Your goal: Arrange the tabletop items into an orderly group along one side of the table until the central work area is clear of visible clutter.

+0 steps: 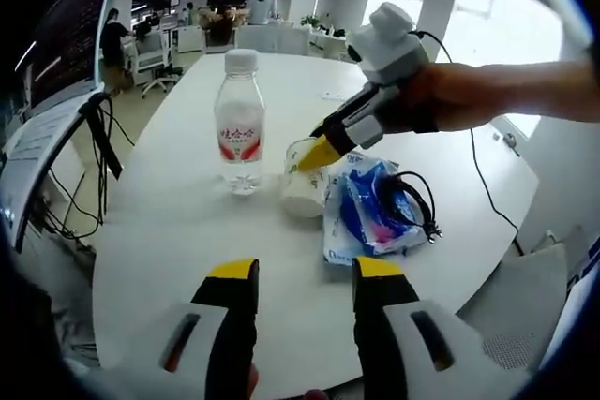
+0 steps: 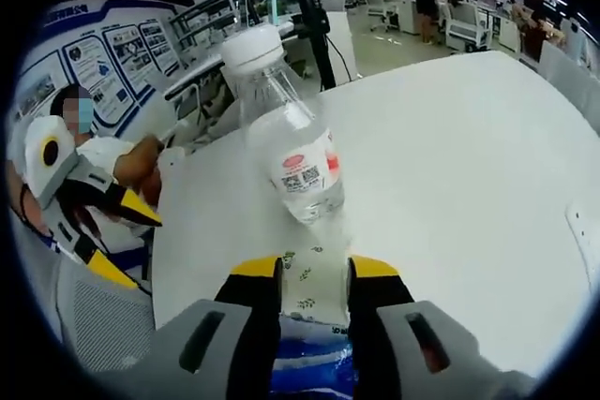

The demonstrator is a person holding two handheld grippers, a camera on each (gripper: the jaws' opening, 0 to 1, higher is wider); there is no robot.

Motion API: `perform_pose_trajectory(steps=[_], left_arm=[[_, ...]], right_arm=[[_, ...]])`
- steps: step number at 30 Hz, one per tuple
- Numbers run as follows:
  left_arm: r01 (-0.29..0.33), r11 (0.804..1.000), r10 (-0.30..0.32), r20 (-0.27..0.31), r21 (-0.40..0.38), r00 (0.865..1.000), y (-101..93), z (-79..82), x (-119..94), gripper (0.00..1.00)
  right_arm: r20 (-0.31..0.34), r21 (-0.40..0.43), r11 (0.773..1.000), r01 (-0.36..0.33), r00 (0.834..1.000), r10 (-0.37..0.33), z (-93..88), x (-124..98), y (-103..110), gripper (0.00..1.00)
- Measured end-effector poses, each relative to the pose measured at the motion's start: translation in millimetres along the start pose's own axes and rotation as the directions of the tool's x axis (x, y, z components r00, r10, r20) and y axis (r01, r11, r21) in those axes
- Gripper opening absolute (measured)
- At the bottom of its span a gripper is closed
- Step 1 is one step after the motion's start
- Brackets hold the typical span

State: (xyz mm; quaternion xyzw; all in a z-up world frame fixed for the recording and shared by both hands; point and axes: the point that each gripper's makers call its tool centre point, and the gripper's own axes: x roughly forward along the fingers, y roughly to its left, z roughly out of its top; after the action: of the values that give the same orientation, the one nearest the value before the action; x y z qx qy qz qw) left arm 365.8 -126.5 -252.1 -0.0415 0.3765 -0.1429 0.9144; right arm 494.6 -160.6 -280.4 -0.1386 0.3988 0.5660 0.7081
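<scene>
Left gripper view: bottle (image 1: pixel 240 124) stands left of cup (image 1: pixel 304 189); packet (image 1: pixel 367 208) lies right of cup, cable (image 1: pixel 415 201) on it.

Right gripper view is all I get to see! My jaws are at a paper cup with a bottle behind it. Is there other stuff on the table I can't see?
Observer: Yes. A black cable lies coiled partly on the blue packet, which is right beside the paper cup.
Operator: Ooh! Is the cup standing straight?
Observer: No, it leans over while the right gripper holds it.
Operator: Does the bottle touch it?
Observer: No. The left gripper view shows a bare strip of table between the bottle and the cup.
</scene>
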Motion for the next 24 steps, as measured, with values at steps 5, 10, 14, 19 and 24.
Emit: perform_pose_trajectory(steps=[5, 10, 14, 19, 24], left_arm=[[-0.001, 1.0, 0.001, 0.007, -0.007, 1.0, 0.1, 2.0, -1, 0.39], [-0.002, 1.0, 0.002, 0.01, -0.006, 1.0, -0.5, 1.2, -3, 0.39], [-0.002, 1.0, 0.002, 0.013, -0.009, 1.0, -1.2, 1.6, -5, 0.39], [-0.003, 1.0, 0.003, 0.019, -0.002, 1.0, -1.1, 3.3, -7, 0.39], [-0.002, 1.0, 0.002, 0.02, -0.002, 1.0, -2.0, 2.7, -9, 0.39]], right_arm=[[0.019, 0.018, 1.0, -0.005, 1.0, 0.004, -1.2, -3, 3, 0.18], [0.034, 0.024, 1.0, -0.001, 0.999, 0.001, -2.0, -6, 9, 0.16], [0.068, 0.048, 0.999, -0.015, 0.998, 0.012, 1.6, -8, 17, 0.12], [0.072, 0.024, 1.0, -0.011, 0.997, 0.009, 2.4, -10, 25, 0.1], [0.096, 0.011, 1.0, 0.004, 0.995, -0.005, 8.3, -13, 27, 0.03]])
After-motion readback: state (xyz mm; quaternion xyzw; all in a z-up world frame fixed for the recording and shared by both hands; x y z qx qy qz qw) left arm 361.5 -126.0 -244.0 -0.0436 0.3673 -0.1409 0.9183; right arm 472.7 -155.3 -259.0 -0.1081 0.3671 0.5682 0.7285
